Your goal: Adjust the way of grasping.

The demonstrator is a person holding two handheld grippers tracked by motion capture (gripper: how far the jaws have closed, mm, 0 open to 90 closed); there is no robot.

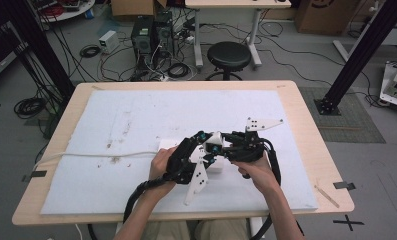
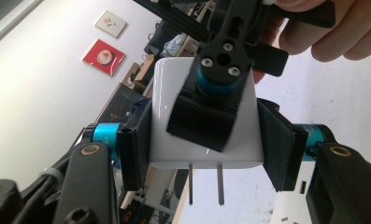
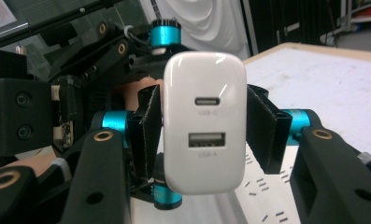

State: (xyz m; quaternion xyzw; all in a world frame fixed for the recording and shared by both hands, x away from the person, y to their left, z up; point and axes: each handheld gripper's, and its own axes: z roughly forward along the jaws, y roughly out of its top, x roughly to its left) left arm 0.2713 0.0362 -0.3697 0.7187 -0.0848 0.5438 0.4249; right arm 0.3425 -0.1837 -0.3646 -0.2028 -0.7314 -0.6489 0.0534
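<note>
Both grippers are pinching the same white charger [image 3: 204, 122] at once: left gripper [image 2: 204, 142] squeezes its sides, right gripper [image 3: 204, 135] too, just above the white mat [image 1: 136, 120].

A small white block [image 1: 214, 141] is being held between the left gripper [image 1: 204, 145] and the right gripper [image 1: 225, 145], which are being brought together above a white mat [image 1: 136, 120] spread over a wooden table [image 1: 306, 130]. Each gripper is being gripped by a hand, the left hand [image 1: 161, 165] and the right hand [image 1: 256, 170]. A white cable [image 1: 96, 155] is being trailed across the mat. Beyond the table, a black stool [image 1: 229, 56] is being shown on the floor.
</note>
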